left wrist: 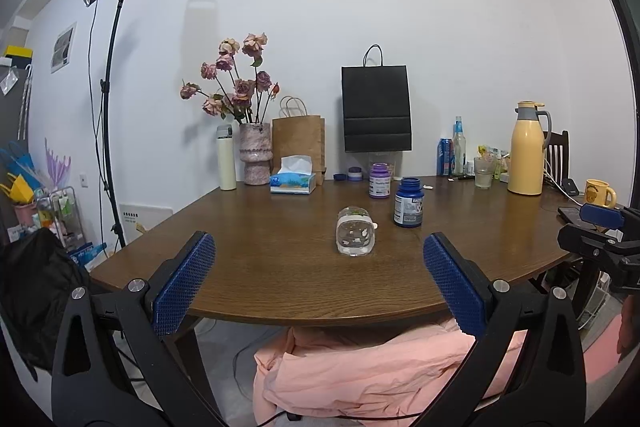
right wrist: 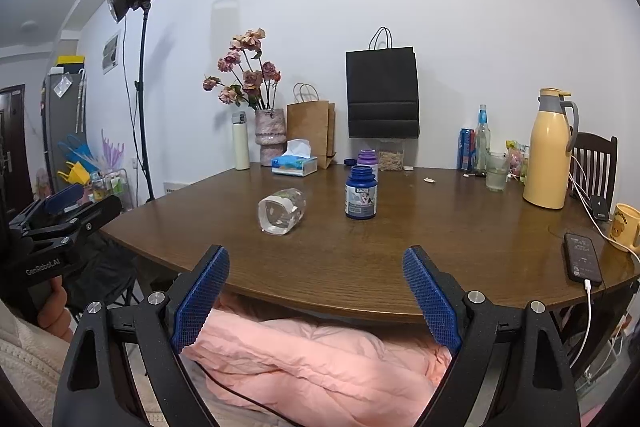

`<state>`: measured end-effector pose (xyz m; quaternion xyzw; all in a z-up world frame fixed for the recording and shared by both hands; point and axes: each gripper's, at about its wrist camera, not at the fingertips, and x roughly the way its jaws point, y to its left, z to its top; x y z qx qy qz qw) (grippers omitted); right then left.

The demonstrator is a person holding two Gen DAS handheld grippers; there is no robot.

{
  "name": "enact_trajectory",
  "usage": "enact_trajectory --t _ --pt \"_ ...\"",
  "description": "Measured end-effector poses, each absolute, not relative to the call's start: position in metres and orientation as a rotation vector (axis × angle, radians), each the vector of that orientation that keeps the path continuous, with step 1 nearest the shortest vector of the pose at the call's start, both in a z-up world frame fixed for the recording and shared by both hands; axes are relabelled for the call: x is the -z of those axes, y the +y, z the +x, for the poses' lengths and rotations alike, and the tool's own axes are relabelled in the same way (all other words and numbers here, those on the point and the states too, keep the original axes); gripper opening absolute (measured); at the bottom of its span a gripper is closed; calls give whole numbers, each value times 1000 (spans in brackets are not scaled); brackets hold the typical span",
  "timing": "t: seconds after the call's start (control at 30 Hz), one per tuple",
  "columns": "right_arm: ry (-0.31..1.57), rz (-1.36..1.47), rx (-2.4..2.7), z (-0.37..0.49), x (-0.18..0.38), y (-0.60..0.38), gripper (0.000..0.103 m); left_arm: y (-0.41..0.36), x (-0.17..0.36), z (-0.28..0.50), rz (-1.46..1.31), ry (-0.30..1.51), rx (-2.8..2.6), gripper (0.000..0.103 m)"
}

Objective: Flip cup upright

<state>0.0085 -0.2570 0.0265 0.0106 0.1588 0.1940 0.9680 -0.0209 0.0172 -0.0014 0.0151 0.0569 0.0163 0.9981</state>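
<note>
A clear glass cup (left wrist: pixel 355 235) lies on its side near the middle of the brown wooden table (left wrist: pixel 280 267), its open mouth towards me. In the right wrist view the same cup (right wrist: pixel 282 211) lies left of centre. My left gripper (left wrist: pixel 320 281) hangs open at the table's near edge, short of the cup, with nothing between its blue pads. My right gripper (right wrist: pixel 316 293) is also open and empty at the near edge, the cup ahead and to its left. Each gripper shows at the side of the other's view.
A dark blue jar (left wrist: pixel 409 203) stands just right of the cup, a purple jar (left wrist: pixel 379 180) behind it. Along the back stand a tissue box (left wrist: pixel 293 179), flower vase (left wrist: pixel 257 159), paper bags, bottles and a yellow jug (left wrist: pixel 528 150). A phone (right wrist: pixel 582 259) and yellow mug (right wrist: pixel 624 227) lie at the right. Pink fabric (left wrist: pixel 360 371) sits below the edge.
</note>
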Motion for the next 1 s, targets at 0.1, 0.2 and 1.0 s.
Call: enact_trajectory --t 0.1,0.2,1.0 --pt "324 22 -395 9 -26 -257 92 18 2 -21 31 115 -30 103" --pt "324 23 -394 10 -26 -259 92 18 1 -21 32 114 -31 103" --pt "325 18 -392 11 -25 -255 92 19 -1 -20 39 102 -39 103"
